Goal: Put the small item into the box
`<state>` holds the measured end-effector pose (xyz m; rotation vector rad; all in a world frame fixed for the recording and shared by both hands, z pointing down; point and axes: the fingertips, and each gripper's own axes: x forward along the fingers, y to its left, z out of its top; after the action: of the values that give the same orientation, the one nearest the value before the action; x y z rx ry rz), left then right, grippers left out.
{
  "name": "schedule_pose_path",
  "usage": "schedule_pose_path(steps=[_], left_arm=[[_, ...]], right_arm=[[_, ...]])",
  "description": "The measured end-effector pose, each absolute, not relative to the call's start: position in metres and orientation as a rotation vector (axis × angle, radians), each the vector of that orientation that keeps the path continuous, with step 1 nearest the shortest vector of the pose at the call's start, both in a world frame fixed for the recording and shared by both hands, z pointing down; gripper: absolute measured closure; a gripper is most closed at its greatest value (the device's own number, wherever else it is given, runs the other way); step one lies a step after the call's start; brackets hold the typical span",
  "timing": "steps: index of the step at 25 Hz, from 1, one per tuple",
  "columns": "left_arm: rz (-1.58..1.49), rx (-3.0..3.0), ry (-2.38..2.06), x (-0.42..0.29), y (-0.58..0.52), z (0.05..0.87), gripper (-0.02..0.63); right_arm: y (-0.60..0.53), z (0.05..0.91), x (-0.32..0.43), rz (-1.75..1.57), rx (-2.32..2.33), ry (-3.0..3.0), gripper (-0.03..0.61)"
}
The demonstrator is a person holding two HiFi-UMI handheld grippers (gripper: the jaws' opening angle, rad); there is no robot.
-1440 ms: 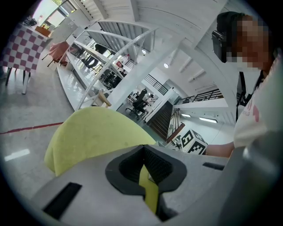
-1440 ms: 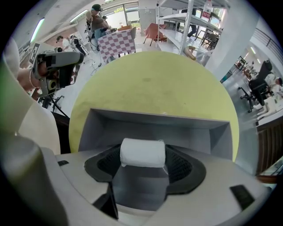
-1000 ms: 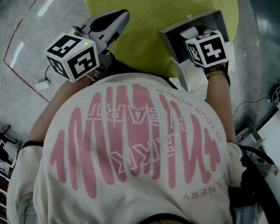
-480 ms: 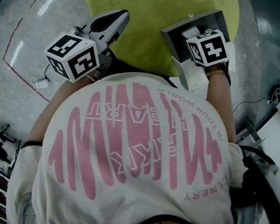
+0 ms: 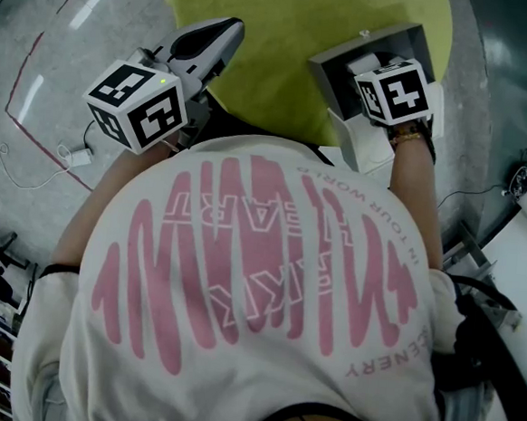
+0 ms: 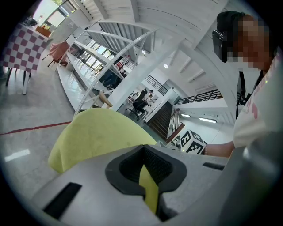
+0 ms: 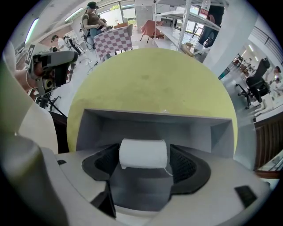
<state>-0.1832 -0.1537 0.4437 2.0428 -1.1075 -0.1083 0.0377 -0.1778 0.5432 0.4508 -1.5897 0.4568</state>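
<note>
right gripper [image 7: 145, 164]: pointed straight down into the box. Its jaws are spread about as wide as they go and have just been opening.
small item: a short white roll [image 7: 143, 152], paper or cloth by the look of it. It's seen inside the box, right between the two black pads.
grip or not: the pads don't look pressed on the roll anymore, and a sliver of gap can be made out on one side, so it's judged let go.
box: an open grey box [image 7: 150, 121] with straight walls, set on the round yellow-green table [image 7: 150, 75], near the edge on the person's side.
key relation: the roll is directly under the right gripper, and its long axis runs from one pad across to the other. A straight lift should clear it, while any sideways drift could nudge it with a pad.
left gripper [image 6: 146, 176]: jaws closed down to a thin slit with nothing held, and only a strip of yellow-green shows through. It's held over the table's other edge, well apart from the box.
nearer hand: the right one, easily.
task status: pretty much done by the look of it, only the pull-out is left.
</note>
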Motion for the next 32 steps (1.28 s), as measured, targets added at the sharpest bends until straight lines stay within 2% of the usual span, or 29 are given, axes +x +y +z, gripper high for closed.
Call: schedule_pose_path(steps=[22,32], left_arm=[[-0.094,2.099,-1.047,-0.198,-0.165,0.438,0.606],[-0.047,2.153,-0.988,-0.181,-0.163,0.432,0.606]], right_arm=[[-0.189,0.528,0.028,0.5,0.593,-1.649,0.242],[-0.193,0.511,0.022,0.438,0.714,-1.766,0.244]])
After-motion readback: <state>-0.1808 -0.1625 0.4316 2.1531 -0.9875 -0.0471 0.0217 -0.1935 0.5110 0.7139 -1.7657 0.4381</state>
